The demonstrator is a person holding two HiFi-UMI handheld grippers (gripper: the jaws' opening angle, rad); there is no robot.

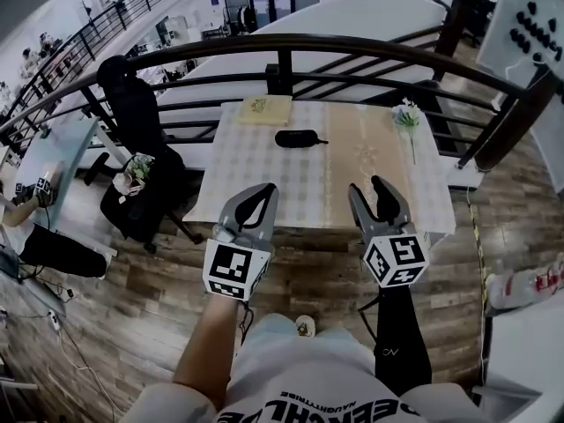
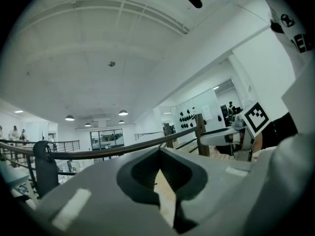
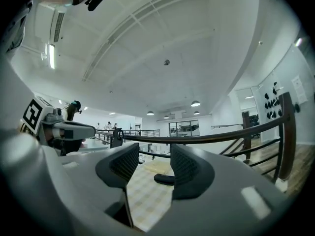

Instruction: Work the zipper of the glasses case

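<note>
Left gripper (image 1: 263, 189): jaws pressed together at the tips, nothing pinched. In the left gripper view (image 2: 158, 150) we see the pads meet at a point, with a narrow slit of checkered cloth showing below the contact.

Right gripper (image 1: 367, 188): jaws spread, nothing between them. In the right gripper view (image 3: 154, 151) the gap looks straight out over the desk (image 1: 352, 174).

Both grippers are held off the near edge of the desk, side by side, touching nothing.

The glasses case (image 1: 295, 137), black, lies flat on the desk well ahead of both grippers, on a line between them. From the right gripper it shows through the open gap, close against the right-hand jaw's inner edge (image 3: 165, 179).

Beyond the case, further from the grippers, lies a pale book (image 1: 264, 108). A flower sprig (image 1: 407, 117) lies ahead and to the right of the right gripper. A dark railing (image 1: 352, 51) runs behind the desk.
</note>
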